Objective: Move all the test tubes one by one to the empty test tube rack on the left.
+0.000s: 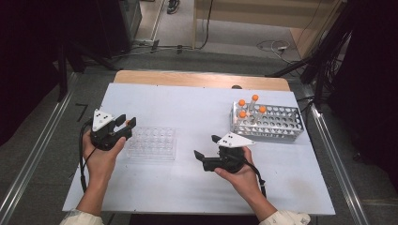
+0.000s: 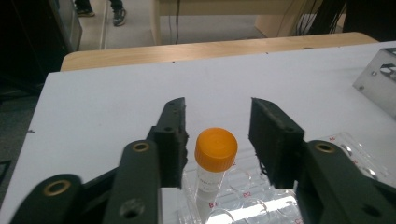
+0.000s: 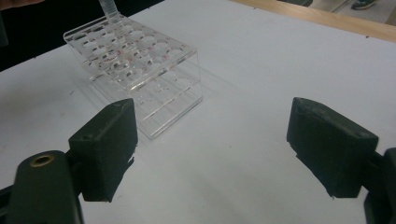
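Here, from the high view, the left tool (image 1: pixel 126 124) sits at the clear rack's (image 1: pixel 152 143) left end; the right tool (image 1: pixel 207 146) idles spread and empty on the desk (image 1: pixel 187 105), and four orange-capped tubes stand in the metal rack (image 1: pixel 268 122). In the left gripper view, one tube (image 2: pixel 214 164) stands upright in the clear rack between spread jaws, seemingly untouched: light, slick plastic, best pinched just under the cap. The right gripper view shows the clear rack (image 3: pixel 140 70) ahead, a tube at its far corner
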`<move>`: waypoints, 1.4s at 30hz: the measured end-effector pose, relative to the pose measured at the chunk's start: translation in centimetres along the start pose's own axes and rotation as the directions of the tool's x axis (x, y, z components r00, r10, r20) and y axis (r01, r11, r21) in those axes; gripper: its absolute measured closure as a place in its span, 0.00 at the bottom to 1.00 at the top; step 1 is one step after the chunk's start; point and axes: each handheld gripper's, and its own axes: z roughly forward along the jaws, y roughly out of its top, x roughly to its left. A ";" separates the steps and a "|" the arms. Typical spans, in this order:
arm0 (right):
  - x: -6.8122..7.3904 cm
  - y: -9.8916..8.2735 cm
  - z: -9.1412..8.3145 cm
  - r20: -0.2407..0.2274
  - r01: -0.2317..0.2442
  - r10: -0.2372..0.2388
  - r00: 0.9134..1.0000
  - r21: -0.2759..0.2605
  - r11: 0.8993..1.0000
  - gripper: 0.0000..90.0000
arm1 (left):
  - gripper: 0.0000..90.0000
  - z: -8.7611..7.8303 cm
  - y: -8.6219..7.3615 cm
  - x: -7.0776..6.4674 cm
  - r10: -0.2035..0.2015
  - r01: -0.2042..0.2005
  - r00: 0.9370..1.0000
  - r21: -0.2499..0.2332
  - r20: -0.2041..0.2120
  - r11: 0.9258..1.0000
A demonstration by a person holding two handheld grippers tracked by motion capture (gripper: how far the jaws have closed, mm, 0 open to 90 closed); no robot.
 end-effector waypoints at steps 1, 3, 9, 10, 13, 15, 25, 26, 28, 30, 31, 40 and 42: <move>0.0 0.0 0.0 0.001 0.000 0.000 1.000 0.000 1.000 0.17 | 0.56 0.0 0.0 0.1 -0.011 0.011 1.000 0.003 0.008 1.000; -0.1 0.0 0.0 0.002 -0.004 0.004 1.000 -0.003 1.000 0.17 | 0.48 0.1 0.1 0.1 -0.031 0.031 0.999 0.013 0.031 0.999; -0.4 0.0 0.0 0.012 -0.008 0.008 1.000 -0.004 1.000 0.17 | 0.31 0.2 0.2 0.0 -0.061 0.059 0.997 0.028 0.048 0.998; -0.4 0.0 -0.1 0.015 -0.010 0.010 1.000 -0.004 1.000 0.17 | 0.30 0.2 0.2 0.0 -0.066 0.065 0.996 0.027 0.053 0.998; -0.8 0.1 -0.3 0.026 -0.015 0.015 1.000 -0.008 1.000 0.17 | 0.28 0.2 0.2 0.2 -0.086 0.084 0.994 0.027 0.063 0.996; -1.0 0.1 -0.4 0.031 -0.019 0.019 0.999 -0.011 1.000 0.17 | 0.28 0.2 0.2 0.3 -0.088 0.087 0.994 0.025 0.059 0.996; -3.3 0.6 -2.0 0.090 -0.051 0.056 0.994 -0.055 0.997 0.17 | 0.22 0.2 0.2 0.5 -0.104 0.103 0.993 0.017 0.062 0.995; -3.4 0.6 -2.1 0.095 -0.053 0.058 0.994 -0.057 0.997 0.17 | 0.22 0.2 0.2 0.5 -0.103 0.103 0.993 0.018 0.060 0.995; -3.8 0.7 -2.4 0.102 -0.056 0.063 0.993 -0.067 0.996 0.17 | 0.21 0.2 0.2 0.5 -0.105 0.104 0.993 0.020 0.057 0.994; -4.1 0.8 -2.8 0.111 -0.060 0.068 0.991 -0.076 0.995 0.17 | 0.21 0.2 0.2 0.6 -0.109 0.108 0.993 0.021 0.056 0.994; -4.3 0.9 -2.9 0.117 -0.063 0.072 0.991 -0.081 0.995 0.17 | 0.21 0.2 0.2 0.6 -0.109 0.108 0.993 0.021 0.056 0.994; -5.7 1.0 -4.0 0.152 -0.082 0.097 0.984 -0.102 0.991 0.17 | 0.21 0.2 0.2 0.7 -0.111 0.110 0.992 0.024 0.056 0.994; -6.0 1.0 -4.2 0.162 -0.085 0.101 0.982 -0.104 0.991 0.17 | 0.21 0.2 0.2 0.8 -0.112 0.111 0.992 0.022 0.055 0.994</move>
